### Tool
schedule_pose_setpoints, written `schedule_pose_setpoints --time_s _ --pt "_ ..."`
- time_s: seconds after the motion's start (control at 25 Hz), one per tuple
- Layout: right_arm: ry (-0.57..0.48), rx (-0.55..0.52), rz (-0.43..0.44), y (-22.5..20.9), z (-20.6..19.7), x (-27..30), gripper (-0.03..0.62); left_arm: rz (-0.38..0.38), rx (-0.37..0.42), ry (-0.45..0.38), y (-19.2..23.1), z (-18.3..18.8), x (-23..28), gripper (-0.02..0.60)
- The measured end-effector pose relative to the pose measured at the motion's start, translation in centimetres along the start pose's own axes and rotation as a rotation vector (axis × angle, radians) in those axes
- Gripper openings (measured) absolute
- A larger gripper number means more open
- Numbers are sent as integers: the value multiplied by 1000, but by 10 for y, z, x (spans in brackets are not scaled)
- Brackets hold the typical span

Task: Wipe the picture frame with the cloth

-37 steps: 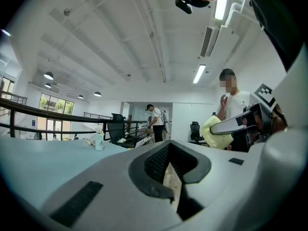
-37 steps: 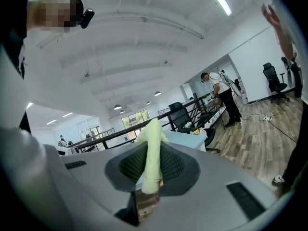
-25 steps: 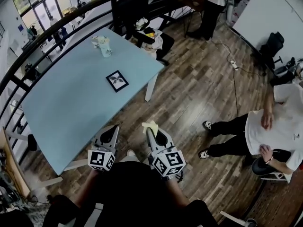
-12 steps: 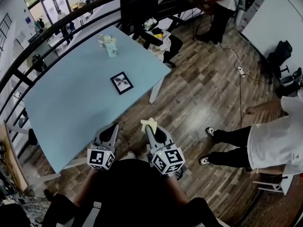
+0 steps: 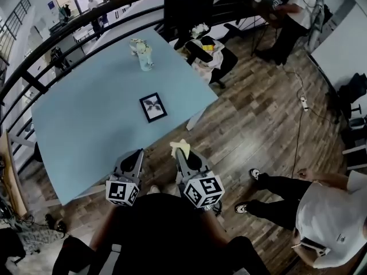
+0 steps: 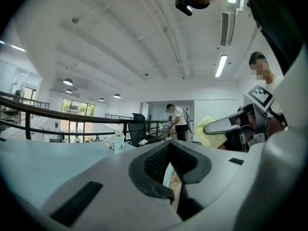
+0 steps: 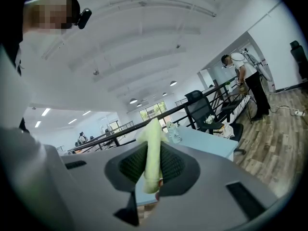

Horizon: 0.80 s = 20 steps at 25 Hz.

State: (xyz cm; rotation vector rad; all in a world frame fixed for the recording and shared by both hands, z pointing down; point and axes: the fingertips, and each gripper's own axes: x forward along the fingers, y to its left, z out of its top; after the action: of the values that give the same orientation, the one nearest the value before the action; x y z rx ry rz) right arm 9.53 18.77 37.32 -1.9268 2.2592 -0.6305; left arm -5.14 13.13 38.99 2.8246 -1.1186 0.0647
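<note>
A small black picture frame (image 5: 153, 107) lies flat on the light blue table (image 5: 86, 125), well ahead of both grippers. My right gripper (image 5: 180, 153) is held off the table's near edge, over the wood floor. It is shut on a pale yellow cloth (image 5: 180, 148) that sticks up between its pads (image 7: 153, 148). My left gripper (image 5: 137, 155) hovers at the table's near edge, shut with nothing in it (image 6: 169, 165). In the left gripper view the right gripper and the cloth (image 6: 210, 130) show at the right.
A cup with flowers (image 5: 144, 56) stands at the table's far end. A black railing (image 5: 69, 36) runs behind the table, and a black chair (image 5: 205, 50) with things on it stands at the far right corner. One person (image 5: 292, 16) stands at the back, another (image 5: 321, 211) is low at the right.
The head view has shifted, so the table and frame now sit a little lower and further right. The person at the right has slid toward the bottom corner. Both grippers are held as before.
</note>
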Motion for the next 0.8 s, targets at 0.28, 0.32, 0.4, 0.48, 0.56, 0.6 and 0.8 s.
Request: schedule_pose_setpoints --time_s 0.28,0.32,0.4,0.48,0.56,0.6,0.8 --pt "59 -11 82 -29 16 53 57 92 -10 5 20 -2 41 -3" --pt "64 -11 93 -33 19 60 58 105 -12 3 23 -1 46 -3" --pt "77 -9 121 -38 25 71 58 137 -10 1 26 2 54 -3" --pt "93 -7 158 -42 28 81 57 177 -8 1 28 4 59 -3" --pt "108 -8 199 -45 31 93 58 221 -10 2 31 5 63 -3" --pt "115 -9 220 -46 33 99 58 243 -9 3 32 6 65 -3" --pt "158 -12 327 -49 39 126 58 359 0 14 40 14 70 -3"
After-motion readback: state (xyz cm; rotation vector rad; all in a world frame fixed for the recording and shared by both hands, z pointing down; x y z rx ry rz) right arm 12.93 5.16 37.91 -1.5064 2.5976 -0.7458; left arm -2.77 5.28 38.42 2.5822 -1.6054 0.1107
